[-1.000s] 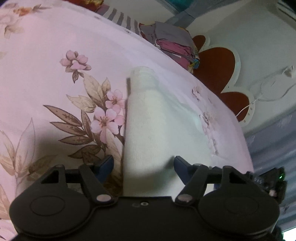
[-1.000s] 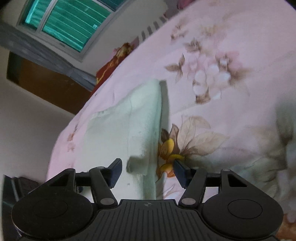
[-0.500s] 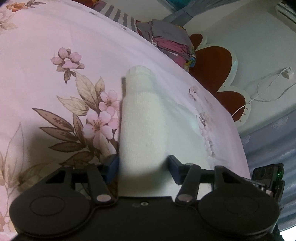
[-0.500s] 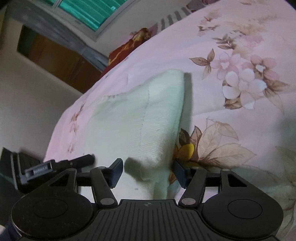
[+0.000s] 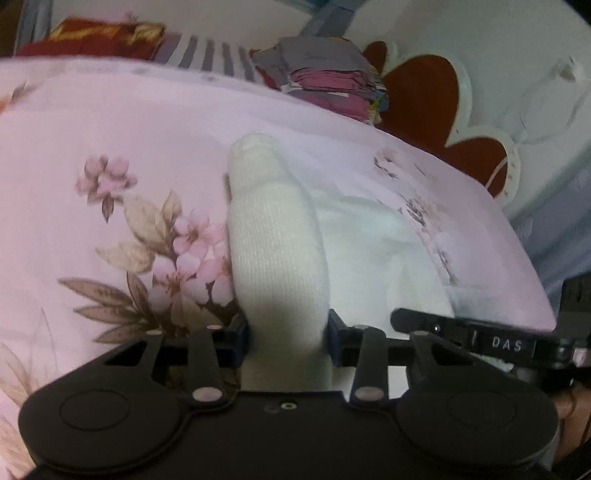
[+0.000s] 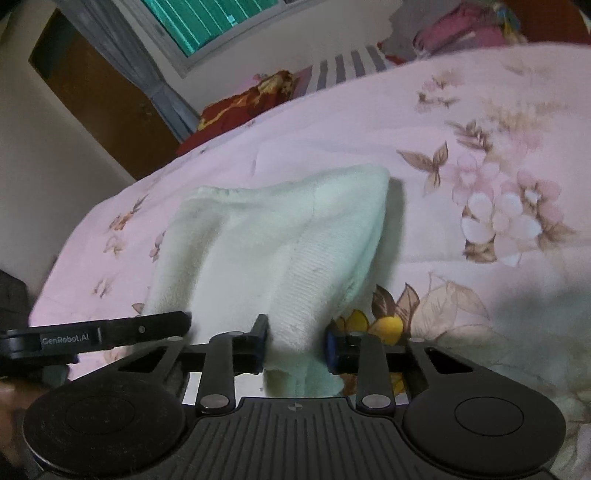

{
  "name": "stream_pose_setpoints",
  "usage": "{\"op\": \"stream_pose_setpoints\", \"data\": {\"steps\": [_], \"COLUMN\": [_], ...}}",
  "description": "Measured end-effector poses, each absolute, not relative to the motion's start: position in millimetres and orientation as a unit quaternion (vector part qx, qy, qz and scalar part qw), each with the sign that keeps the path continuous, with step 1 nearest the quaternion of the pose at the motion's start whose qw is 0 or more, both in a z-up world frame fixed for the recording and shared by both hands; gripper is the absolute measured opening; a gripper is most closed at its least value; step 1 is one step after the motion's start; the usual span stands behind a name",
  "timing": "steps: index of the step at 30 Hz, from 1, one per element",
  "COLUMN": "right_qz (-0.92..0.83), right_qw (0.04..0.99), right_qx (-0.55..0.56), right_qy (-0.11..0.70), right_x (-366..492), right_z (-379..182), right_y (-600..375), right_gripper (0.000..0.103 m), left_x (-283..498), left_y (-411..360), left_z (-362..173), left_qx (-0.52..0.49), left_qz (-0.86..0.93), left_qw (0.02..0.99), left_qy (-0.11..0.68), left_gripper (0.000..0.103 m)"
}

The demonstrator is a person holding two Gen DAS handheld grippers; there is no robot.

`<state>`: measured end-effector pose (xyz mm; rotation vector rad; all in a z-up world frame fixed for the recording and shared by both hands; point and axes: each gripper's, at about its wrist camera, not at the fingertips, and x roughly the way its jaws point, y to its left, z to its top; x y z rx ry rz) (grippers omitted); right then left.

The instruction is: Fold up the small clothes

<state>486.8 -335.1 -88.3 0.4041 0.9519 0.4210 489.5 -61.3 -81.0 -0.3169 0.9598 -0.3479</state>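
Note:
A small white knit garment [image 5: 277,240] lies on the pink floral bedsheet [image 5: 110,147]. My left gripper [image 5: 288,332] is shut on its near edge, which rises as a raised fold between the blue pads. In the right wrist view the same white garment [image 6: 288,240] is bunched and lifted, and my right gripper [image 6: 297,341] is shut on another part of its near edge. The two grippers are close together: the right one's finger [image 5: 461,332] shows in the left wrist view, and the left one's finger [image 6: 110,332] shows in the right wrist view.
A stack of folded clothes [image 5: 325,81] sits at the far edge of the bed by a red flower-shaped headboard [image 5: 424,92]. A red patterned pillow [image 6: 251,103] and striped cloth lie at the bed's far side. A window [image 6: 210,22] and brown door [image 6: 92,92] are beyond.
Both grippers closed on the white garment's near edge and lifted it. The grippers came closer together, so each now shows in the other's view.

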Motion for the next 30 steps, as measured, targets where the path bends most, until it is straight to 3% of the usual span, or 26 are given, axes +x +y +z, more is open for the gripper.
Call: {"op": "stream_pose_setpoints", "data": {"steps": [13,30], "right_qz": [0.173,0.215], "right_qw": [0.880,0.869], "right_qx": [0.155,0.175], "right_qy": [0.413,0.411], "right_x": [448,435], "right_z": [-34,-5], "right_y": [-286,-96], "right_gripper": [0.027,0.027], "left_x": [460,415], "left_y": [-22,161], "left_z": [-43,-29], "left_qx": [-0.116,-0.121], "left_qz": [-0.216,-0.186], "left_qw": [0.870,0.874], "left_qy": [0.428,0.432], "left_gripper": [0.038,0.038]}}
